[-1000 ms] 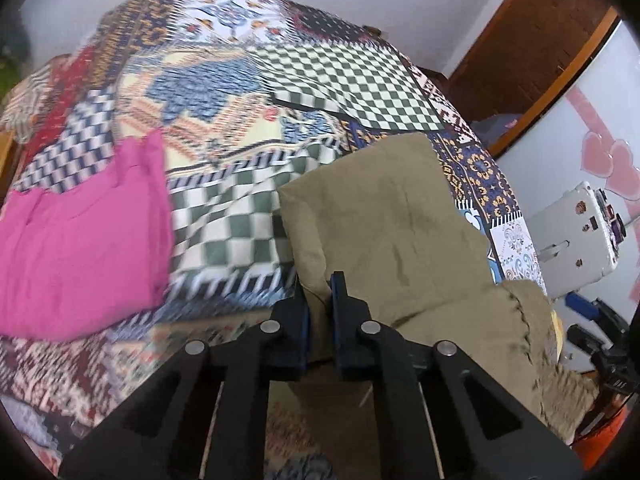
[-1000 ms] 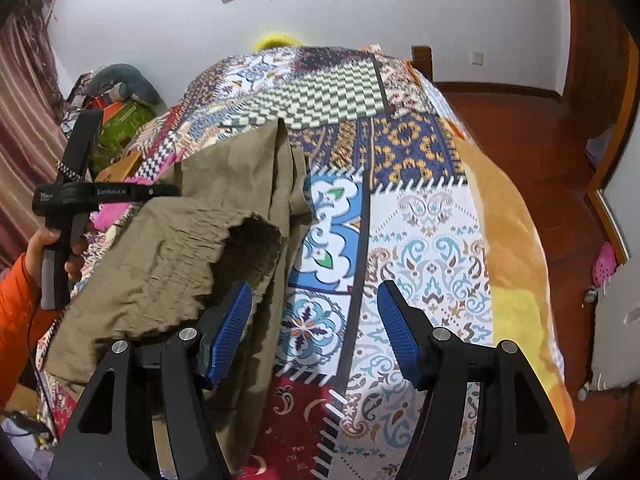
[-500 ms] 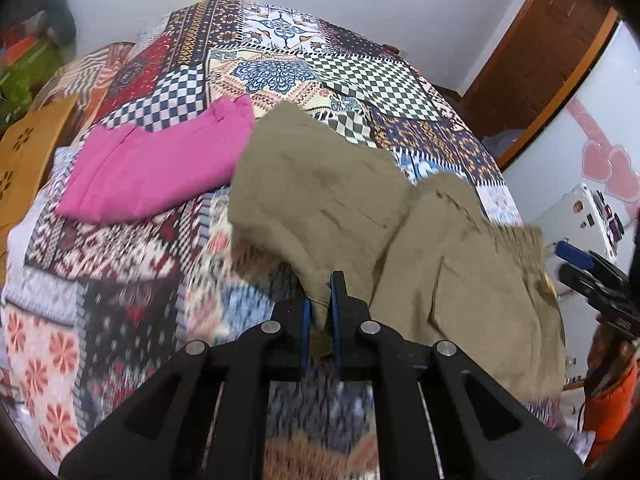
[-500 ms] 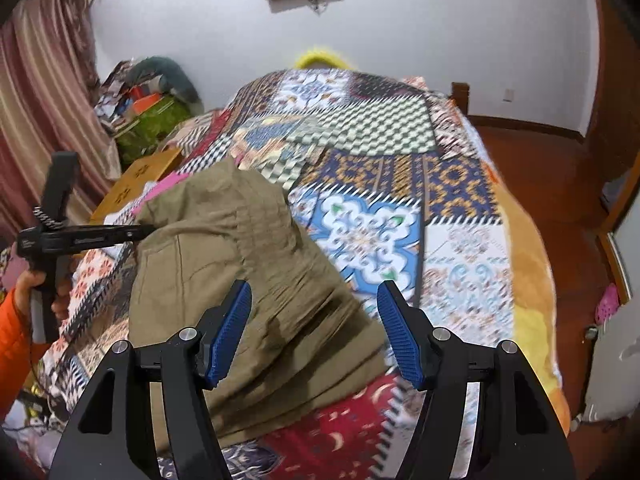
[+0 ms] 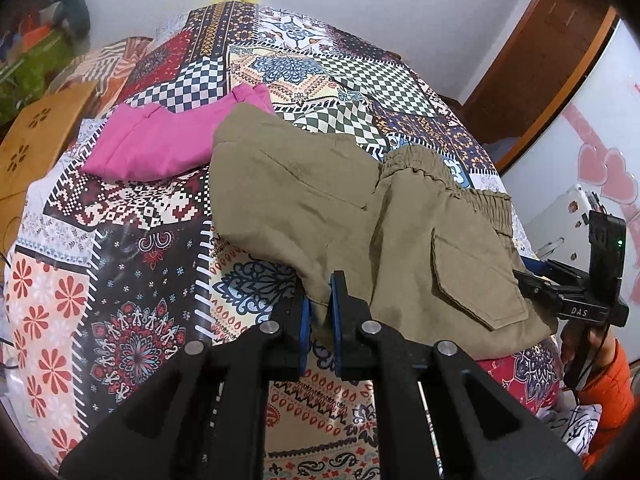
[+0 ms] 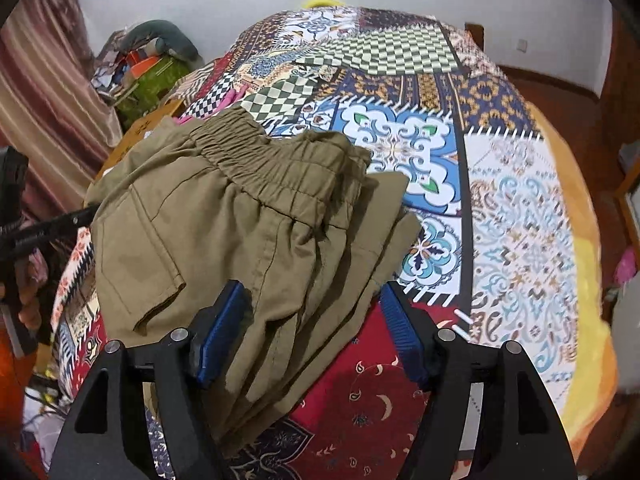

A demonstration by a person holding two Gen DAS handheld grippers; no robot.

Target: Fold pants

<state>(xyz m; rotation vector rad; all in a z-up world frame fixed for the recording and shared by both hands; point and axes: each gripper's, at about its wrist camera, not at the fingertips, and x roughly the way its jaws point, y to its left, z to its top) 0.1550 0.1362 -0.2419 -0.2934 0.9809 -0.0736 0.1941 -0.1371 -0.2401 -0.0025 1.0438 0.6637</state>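
Olive-khaki pants lie bunched on the patchwork bedspread, with the elastic waistband and a flap pocket facing up. My left gripper is shut on an edge of the pants fabric and holds it a little above the bed. In the right wrist view the pants fill the left half. My right gripper is open, its blue pads on either side of the folded layers at the near edge. The right gripper also shows in the left wrist view.
A folded pink garment lies on the bed beyond the pants. A wooden stool stands left of the bed. A white appliance and a wooden door are on the right. Clutter and a curtain are at the left.
My left gripper pulled the pants leg back toward the near edge of the bed. The right gripper came in over the waistband end, so the fabric now lies between its open fingers.
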